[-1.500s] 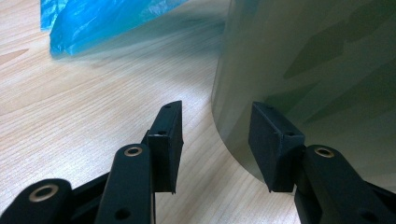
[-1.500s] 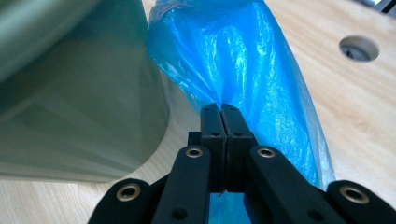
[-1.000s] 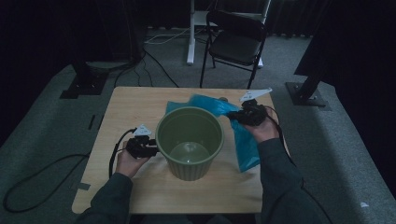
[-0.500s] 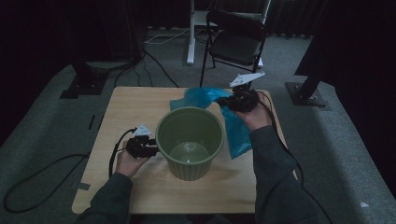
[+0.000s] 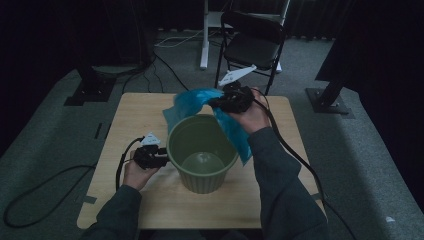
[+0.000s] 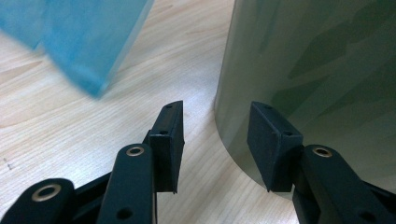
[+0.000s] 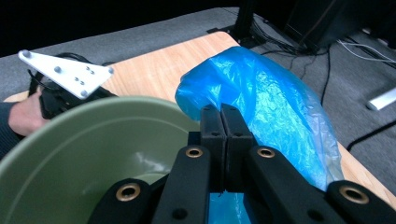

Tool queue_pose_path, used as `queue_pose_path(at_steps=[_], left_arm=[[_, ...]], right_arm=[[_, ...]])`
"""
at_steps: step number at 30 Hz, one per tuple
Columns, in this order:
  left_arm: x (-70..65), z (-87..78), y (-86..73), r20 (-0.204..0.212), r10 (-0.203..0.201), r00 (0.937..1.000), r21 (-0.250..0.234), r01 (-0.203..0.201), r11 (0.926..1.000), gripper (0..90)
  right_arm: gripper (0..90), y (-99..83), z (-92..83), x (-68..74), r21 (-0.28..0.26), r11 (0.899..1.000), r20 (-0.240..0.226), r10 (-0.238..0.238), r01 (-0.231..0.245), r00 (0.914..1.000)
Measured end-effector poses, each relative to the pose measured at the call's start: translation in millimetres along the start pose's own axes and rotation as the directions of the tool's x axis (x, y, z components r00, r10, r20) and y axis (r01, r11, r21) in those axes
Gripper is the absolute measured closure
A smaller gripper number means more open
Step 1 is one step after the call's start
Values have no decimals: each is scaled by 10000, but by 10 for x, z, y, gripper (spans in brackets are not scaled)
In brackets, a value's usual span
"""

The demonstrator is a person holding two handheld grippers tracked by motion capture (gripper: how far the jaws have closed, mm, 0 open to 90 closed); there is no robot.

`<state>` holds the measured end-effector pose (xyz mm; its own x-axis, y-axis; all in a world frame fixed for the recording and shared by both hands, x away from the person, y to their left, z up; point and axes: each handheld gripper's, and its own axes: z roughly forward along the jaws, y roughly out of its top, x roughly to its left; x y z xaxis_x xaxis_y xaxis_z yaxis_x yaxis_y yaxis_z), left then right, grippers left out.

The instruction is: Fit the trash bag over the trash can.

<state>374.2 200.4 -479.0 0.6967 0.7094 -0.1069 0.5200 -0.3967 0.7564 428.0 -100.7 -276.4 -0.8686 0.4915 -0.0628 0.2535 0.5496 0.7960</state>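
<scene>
A green bin (image 5: 202, 152) is stood near the middle of the tabletop (image 5: 125, 120). A blue plastic bag (image 5: 200, 100) is pinched in the closed right claw (image 7: 226, 122) and held above the bin's far rim. The left claw (image 6: 215, 140) is held open, one jaw against the bin's left wall.

No legible text or labels.
</scene>
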Motion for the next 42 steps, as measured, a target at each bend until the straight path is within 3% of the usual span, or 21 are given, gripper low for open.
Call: queue_pose_path(at_steps=[13, 25, 32, 36, 42], left_arm=[[16, -43, -4, -108, -83, 9999, -215, 80, 9997, 560], [37, -82, -11, -190, -171, 9997, -390, 164, 9991, 560], [50, -102, -15, -286, -238, 9993, -478, 224, 9986, 560], [60, -109, -19, -302, -282, 9991, -520, 266, 9983, 560], [63, -114, -18, -335, -267, 9991, -527, 249, 9983, 560]], right_arm=[[895, 404, 337, 348, -36, 9980, -495, -628, 627, 9968], [895, 676, 364, 522, -429, 9957, -637, -852, 826, 9943], [895, 659, 398, 516, -441, 9968, -719, -703, 672, 9949], [894, 578, 482, 513, -137, 9978, -720, -664, 656, 9952], [894, 583, 599, 590, -158, 9978, -945, -651, 639, 9934]])
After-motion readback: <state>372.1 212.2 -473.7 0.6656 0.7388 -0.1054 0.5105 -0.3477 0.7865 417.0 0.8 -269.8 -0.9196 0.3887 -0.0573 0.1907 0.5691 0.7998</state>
